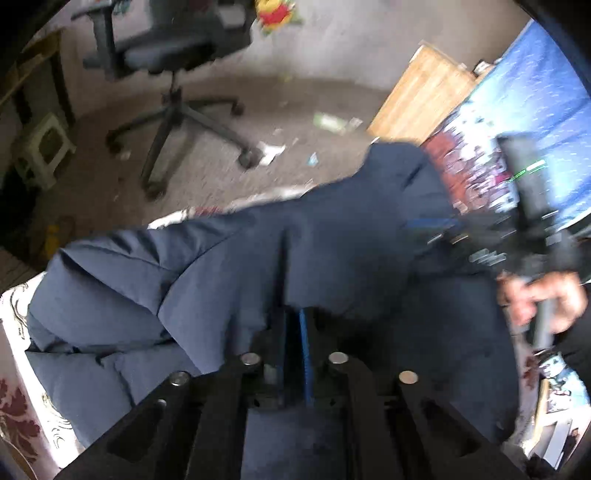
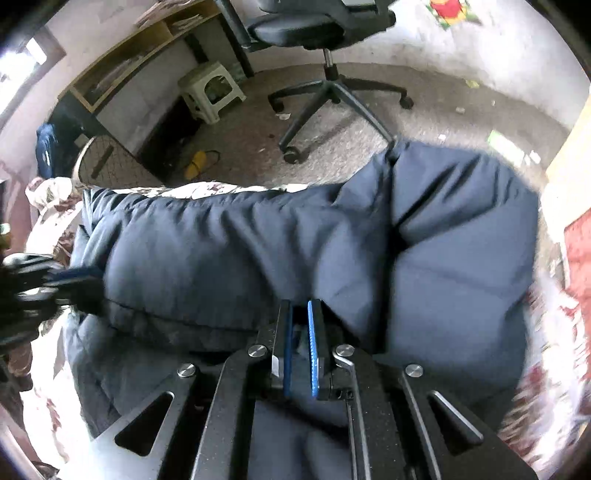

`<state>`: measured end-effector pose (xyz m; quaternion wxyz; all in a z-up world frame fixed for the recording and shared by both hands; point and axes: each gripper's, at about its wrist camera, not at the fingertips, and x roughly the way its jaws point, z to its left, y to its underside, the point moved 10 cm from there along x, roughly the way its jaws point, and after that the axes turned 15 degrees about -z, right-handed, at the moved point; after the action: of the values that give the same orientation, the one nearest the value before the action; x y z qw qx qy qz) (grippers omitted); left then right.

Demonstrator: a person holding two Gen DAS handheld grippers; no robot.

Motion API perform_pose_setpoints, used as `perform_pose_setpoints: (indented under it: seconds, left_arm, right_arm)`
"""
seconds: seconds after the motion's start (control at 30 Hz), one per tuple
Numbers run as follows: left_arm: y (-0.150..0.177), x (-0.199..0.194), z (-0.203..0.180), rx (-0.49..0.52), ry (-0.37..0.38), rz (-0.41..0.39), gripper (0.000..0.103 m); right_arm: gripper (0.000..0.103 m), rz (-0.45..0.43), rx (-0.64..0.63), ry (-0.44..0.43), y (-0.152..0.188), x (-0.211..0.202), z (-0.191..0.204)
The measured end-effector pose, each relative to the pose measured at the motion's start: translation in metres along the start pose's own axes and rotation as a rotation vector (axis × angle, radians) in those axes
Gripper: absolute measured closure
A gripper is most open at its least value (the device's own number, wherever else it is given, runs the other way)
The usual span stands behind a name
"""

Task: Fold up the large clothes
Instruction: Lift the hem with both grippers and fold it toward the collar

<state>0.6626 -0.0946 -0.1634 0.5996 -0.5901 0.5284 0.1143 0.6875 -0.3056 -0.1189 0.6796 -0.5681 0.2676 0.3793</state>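
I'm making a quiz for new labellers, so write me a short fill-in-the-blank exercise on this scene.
1. Both tools grip a puffy jacket whose colour is dark ____.
2. The jacket lies on a bedcover with a dark red ____ pattern.
3. The office chair on the floor rolls on ____.

Missing words: blue; floral; wheels

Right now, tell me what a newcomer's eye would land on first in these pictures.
The puffy navy jacket fills the middle of both views, spread over a floral bedcover. Both grippers are closed on its fabric: the left gripper and the right gripper. Behind, a black office chair stands on the littered floor.
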Motion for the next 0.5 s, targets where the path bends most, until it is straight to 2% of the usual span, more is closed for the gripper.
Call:
perform_pose_setpoints:
  seconds: [0.07, 0.27, 0.4, 0.5]
  left_arm:
    - [-0.005, 0.010, 0.008, -0.004, -0.011, 0.002, 0.098]
    - [-0.023, 0.042, 0.032, -0.014, -0.056, 0.035, 0.100]
    - [-0.024, 0.060, 0.036, 0.023, -0.060, 0.029, 0.099]
    - [-0.019, 0.061, 0.035, 0.042, -0.063, 0.025, 0.099]
  right_arm:
    - [0.097, 0.047, -0.009, -0.010, -0.003, 0.013, -0.003]
    - [0.097, 0.085, -0.058, 0.021, -0.023, 0.062, -0.003]
    - [0.098, 0.066, -0.058, 0.009, -0.023, 0.081, -0.004]
    - [0.097, 0.044, -0.034, 0.007, -0.015, 0.074, -0.003]
